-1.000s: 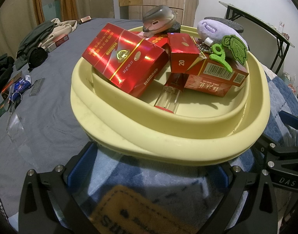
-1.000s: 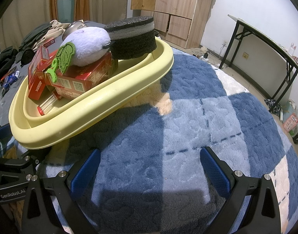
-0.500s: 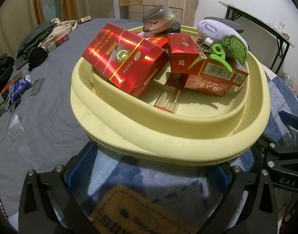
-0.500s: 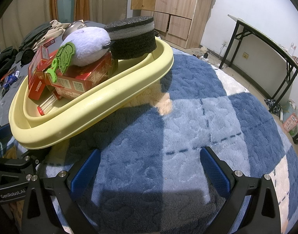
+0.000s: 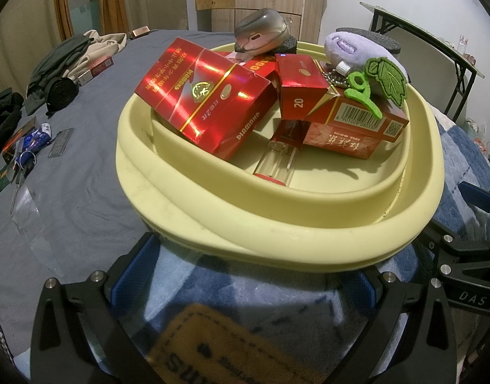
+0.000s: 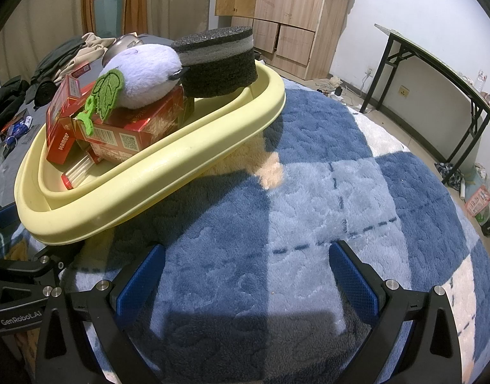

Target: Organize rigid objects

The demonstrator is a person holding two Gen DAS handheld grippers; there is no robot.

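L gripper (image 5: 245, 283) and R gripper (image 6: 246, 275): both spread wide, nothing held. Basin (image 5: 277, 240) just ahead of L; rim to be approached level so 3 boxes aren't tipped.

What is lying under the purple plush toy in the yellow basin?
The purple plush toy rests on a red carton inside the yellow basin; its green felt leaf hangs over the carton. Whatever lies beneath the carton is mostly covered.
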